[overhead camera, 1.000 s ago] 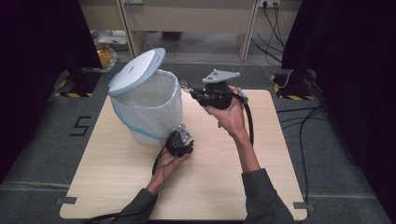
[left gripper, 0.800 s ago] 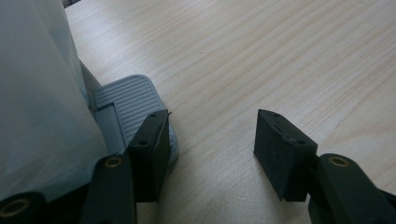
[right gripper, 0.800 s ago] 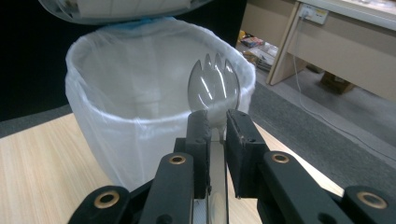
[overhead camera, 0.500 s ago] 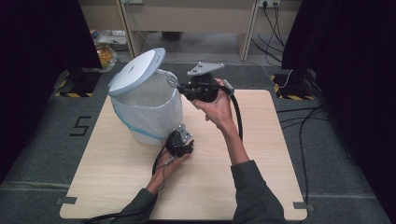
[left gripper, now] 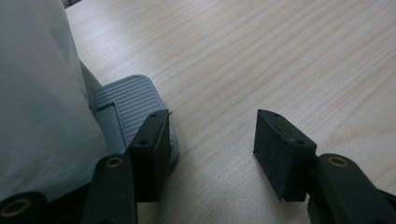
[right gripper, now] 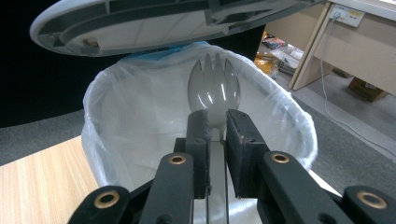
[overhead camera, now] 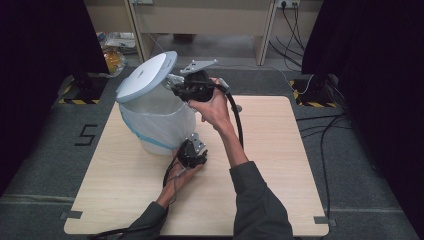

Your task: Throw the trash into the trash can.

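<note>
Right gripper view: tongs [right gripper: 217, 126] clamp spork [right gripper: 214, 88]; left tongs [left gripper: 212, 140] wide, apparently empty.

A wooden table [overhead camera: 280, 165] stands on grey carpet [overhead camera: 45, 150] (a "5" [overhead camera: 87, 135] marked there), cables [overhead camera: 330, 135] trailing beside it.

Grey plastic spork [right gripper: 214, 88] over open lined bin [right gripper: 289, 116], lid [right gripper: 140, 18] up.

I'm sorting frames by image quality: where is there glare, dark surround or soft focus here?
High view: black at both sides, the table evenly lit. Right gripper view: bright glints on the translucent spork, black behind the bin liner at left. Left gripper view: the liner is close and soft, the pedal ridges fairly crisp.
</note>
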Tool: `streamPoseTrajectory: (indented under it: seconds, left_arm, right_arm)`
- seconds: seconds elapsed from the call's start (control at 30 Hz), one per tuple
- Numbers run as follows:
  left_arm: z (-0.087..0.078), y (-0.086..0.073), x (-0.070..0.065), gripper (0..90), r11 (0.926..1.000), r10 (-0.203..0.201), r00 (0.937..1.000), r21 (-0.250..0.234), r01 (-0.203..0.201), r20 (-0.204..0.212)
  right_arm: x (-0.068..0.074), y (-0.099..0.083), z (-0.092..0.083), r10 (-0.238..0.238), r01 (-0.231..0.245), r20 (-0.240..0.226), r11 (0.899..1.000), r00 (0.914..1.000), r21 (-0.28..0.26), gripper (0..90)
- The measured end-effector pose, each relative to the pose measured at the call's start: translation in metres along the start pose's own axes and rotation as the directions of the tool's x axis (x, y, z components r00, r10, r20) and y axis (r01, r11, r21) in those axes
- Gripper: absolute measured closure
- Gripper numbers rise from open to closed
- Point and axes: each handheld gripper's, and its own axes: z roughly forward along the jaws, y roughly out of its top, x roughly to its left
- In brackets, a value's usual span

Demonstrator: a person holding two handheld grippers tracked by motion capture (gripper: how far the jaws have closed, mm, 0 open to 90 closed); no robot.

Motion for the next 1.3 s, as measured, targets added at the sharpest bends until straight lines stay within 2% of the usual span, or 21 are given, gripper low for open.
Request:
streamPoseTrajectory:
  seconds: [0.43,0.97,1.3]
  left_arm:
    - [0.001,0.000,0.000,45.7,1.0000,0.003,1.0000,-0.003,-0.003,0.001]
    - [0.001,0.000,0.001,45.7,1.0000,0.002,1.0000,-0.005,-0.002,0.001]
    - [0.002,0.000,0.001,45.9,1.0000,0.004,1.0000,-0.009,-0.004,0.001]
  right_arm:
    - [0.005,0.011,0.019,-0.017,0.018,-0.009,1.000,0.9998,0.014,79.6]
    - [0.004,0.022,0.035,-0.011,0.011,-0.013,1.000,0.9999,0.004,79.6]
    - [0.004,0.022,0.042,0.004,-0.004,-0.023,1.000,0.9997,0.010,79.6]
